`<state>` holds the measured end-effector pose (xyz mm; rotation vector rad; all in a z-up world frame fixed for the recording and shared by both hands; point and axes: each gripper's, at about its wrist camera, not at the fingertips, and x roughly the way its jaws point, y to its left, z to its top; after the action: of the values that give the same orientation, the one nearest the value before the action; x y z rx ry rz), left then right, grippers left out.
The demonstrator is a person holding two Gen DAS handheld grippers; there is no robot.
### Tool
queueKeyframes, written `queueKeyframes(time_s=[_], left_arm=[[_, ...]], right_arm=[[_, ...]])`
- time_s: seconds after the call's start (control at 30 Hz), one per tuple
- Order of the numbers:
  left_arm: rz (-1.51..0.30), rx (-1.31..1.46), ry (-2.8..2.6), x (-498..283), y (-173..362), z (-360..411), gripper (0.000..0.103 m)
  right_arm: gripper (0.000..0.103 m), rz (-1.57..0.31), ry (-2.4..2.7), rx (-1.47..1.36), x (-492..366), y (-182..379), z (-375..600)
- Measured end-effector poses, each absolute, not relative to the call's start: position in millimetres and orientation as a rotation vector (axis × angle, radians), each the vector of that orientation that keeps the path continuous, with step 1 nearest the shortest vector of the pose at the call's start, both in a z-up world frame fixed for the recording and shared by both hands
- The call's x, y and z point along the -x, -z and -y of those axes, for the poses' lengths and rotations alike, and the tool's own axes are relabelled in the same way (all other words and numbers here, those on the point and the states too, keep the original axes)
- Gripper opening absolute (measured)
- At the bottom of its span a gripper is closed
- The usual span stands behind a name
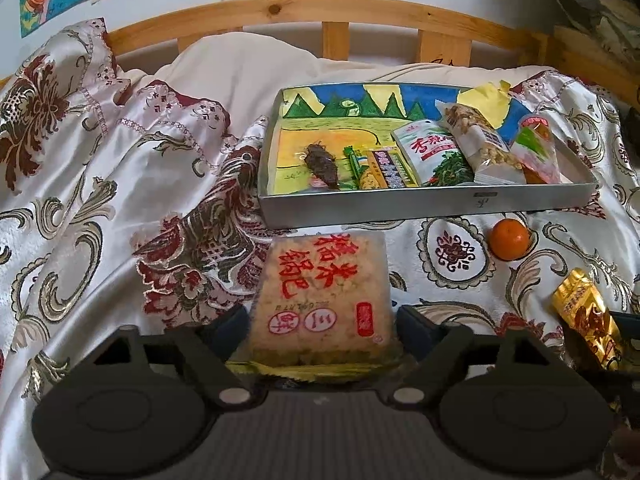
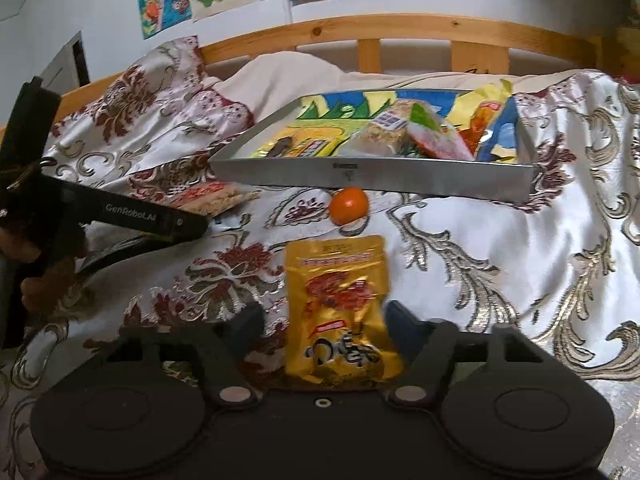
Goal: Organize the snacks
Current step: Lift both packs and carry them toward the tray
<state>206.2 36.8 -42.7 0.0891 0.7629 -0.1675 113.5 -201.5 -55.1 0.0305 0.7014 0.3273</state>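
My left tongs (image 1: 322,320) have their jaws spread wide around the rice-cracker pack (image 1: 324,300), one on each side of its near end; I cannot tell whether the pads are pressing it yet, so I would not call it held. I come at it from the near end because the pack is broad and flat, and its long sides give the jaws something square to close on. My right tongs (image 2: 324,320) stand the same way about the gold pouch (image 2: 340,312), jaws open with the pouch lying between them, and a gap shows on the left side, so it is not gripped. The pouch is crinkly foil and, I judge, will slip unless I pinch it low and firm. Just beyond it, on the patterned bedspread (image 2: 500,248), sits a loose tangerine (image 2: 349,205), close to the near wall of the grey tray (image 1: 420,202). That tray lies farther off, toward the wooden headboard (image 1: 280,10), and its right half already holds several packets leaning together, while the left half of its painted floor is mostly bare. That bare part is where I would take the rice crackers, since the pack needs room to lie flat.
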Motion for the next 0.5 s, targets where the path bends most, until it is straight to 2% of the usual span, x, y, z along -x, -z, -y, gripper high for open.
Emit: queueKeyframes(time_s=[0.03, 0.1, 0.5], left_arm=[[-0.761, -0.089, 0.165, -206, 43, -37, 0.082], [-0.757, -0.091, 0.162, -205, 42, -36, 0.080], [-0.740, -0.135, 0.231, -188, 40, -3, 0.079]], right_arm=[[0.054, -0.699, -0.319, -0.033, -114, 55, 202], [0.052, -0.692, -0.314, -0.042, -113, 54, 204], [0.051, -0.691, -0.316, -0.046, -114, 53, 203]])
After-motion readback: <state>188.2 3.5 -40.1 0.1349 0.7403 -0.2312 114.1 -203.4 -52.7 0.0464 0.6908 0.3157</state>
